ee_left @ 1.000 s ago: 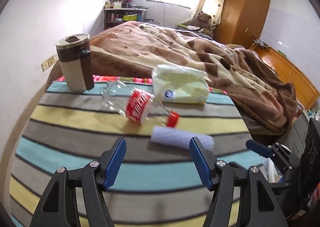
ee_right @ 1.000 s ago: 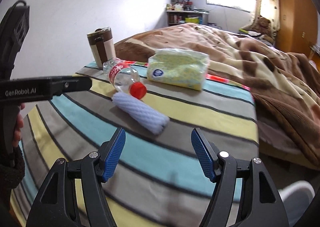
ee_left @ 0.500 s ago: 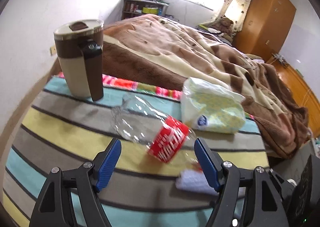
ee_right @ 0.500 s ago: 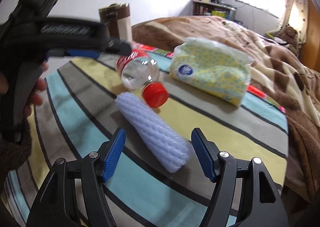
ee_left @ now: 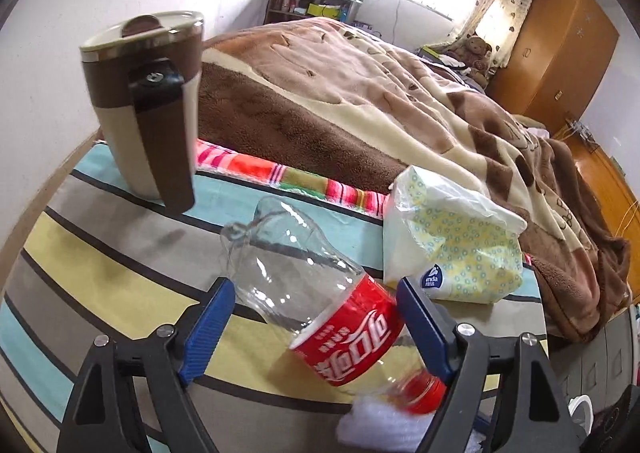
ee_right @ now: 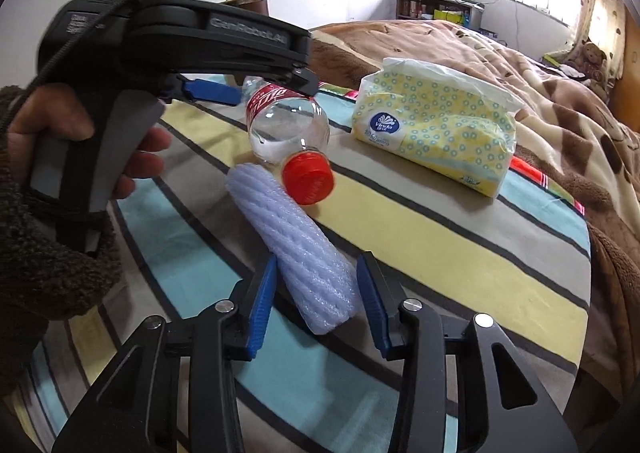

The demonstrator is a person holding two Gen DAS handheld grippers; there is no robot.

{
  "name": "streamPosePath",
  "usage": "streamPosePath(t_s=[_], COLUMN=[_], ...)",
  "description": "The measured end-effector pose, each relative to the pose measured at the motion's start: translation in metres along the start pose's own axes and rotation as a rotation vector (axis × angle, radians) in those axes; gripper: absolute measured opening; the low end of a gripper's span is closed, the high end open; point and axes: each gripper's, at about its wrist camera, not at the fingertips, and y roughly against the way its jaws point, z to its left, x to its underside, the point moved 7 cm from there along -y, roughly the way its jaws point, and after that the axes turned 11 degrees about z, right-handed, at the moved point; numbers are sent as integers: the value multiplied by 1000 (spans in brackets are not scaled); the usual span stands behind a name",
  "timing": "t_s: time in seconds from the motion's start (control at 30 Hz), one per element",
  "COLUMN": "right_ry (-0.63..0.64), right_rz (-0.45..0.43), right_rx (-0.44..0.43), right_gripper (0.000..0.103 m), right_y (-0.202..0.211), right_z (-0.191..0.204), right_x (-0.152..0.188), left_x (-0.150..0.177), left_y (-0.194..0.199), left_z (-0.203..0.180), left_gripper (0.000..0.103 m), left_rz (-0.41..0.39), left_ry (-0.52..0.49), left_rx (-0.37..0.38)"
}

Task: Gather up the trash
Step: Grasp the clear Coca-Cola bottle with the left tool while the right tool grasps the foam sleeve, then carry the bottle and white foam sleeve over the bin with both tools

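Observation:
An empty clear cola bottle [ee_left: 320, 309] with a red label and red cap lies on its side on the striped table. My left gripper [ee_left: 316, 329] is open around its middle, fingers on each side, a gap left. The bottle also shows in the right wrist view [ee_right: 288, 129]. A white foam net sleeve [ee_right: 296, 245] lies by the cap. My right gripper [ee_right: 316, 305] has narrowed around the sleeve's near end, jaws beside it with small gaps. The sleeve's end shows in the left wrist view [ee_left: 376, 425].
A brown and beige lidded mug [ee_left: 148, 105] stands at the table's back left. A yellow tissue pack [ee_left: 452, 249] lies at the right, also in the right wrist view [ee_right: 432, 125]. A bed with a brown blanket [ee_left: 380, 101] lies behind the striped tablecloth [ee_right: 460, 249].
Both grippers have moved forward and down. The left now straddles the bottle. The right has narrowed around the foam sleeve's near end.

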Motion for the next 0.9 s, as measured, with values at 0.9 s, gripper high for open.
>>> streamPosePath(t_s=[0.9], right_ry=[-320], right_rz=[-19], right_rx=[106], right_gripper=[31], right_y=[26], right_z=[-56], right_x=[33], left_x=[39], left_y=[-23], left_z=[-21], left_gripper=[63], left_rz=[101], left_ry=[-90], left_rx=[-14])
